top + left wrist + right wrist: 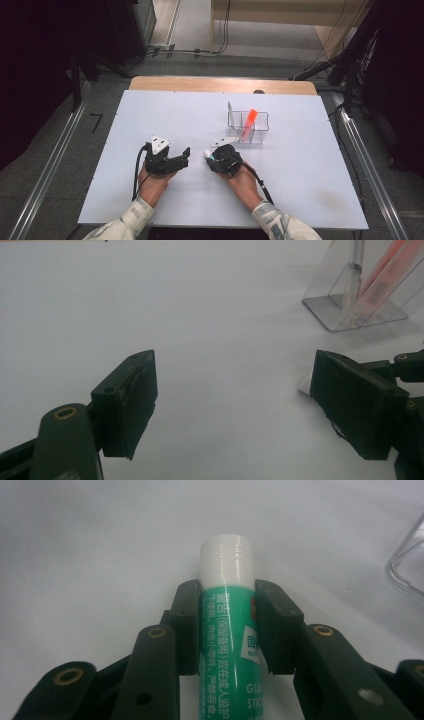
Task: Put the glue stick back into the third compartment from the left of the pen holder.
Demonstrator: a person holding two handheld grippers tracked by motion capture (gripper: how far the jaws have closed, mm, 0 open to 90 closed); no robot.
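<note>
A green glue stick (227,630) with a white cap (206,153) lies low over the white table, lengthwise between my right gripper's jaws. My right gripper (227,600) is shut on it, both pads pressing the green body, and the cap pokes out past the fingertips. In the high view the right gripper (214,157) sits near the table's middle, its tip pointing left. My left gripper (184,156) rests just left of it, pointing right toward it. The left gripper (232,385) stands open, with bare table between its pads.
A clear plastic organizer (248,127) stands just behind the right gripper, holding an upright orange highlighter (250,122) and a clear pen (352,280). Its corner (407,565) shows at the right gripper view's right edge. The white table top (150,110) spreads wide on all sides.
</note>
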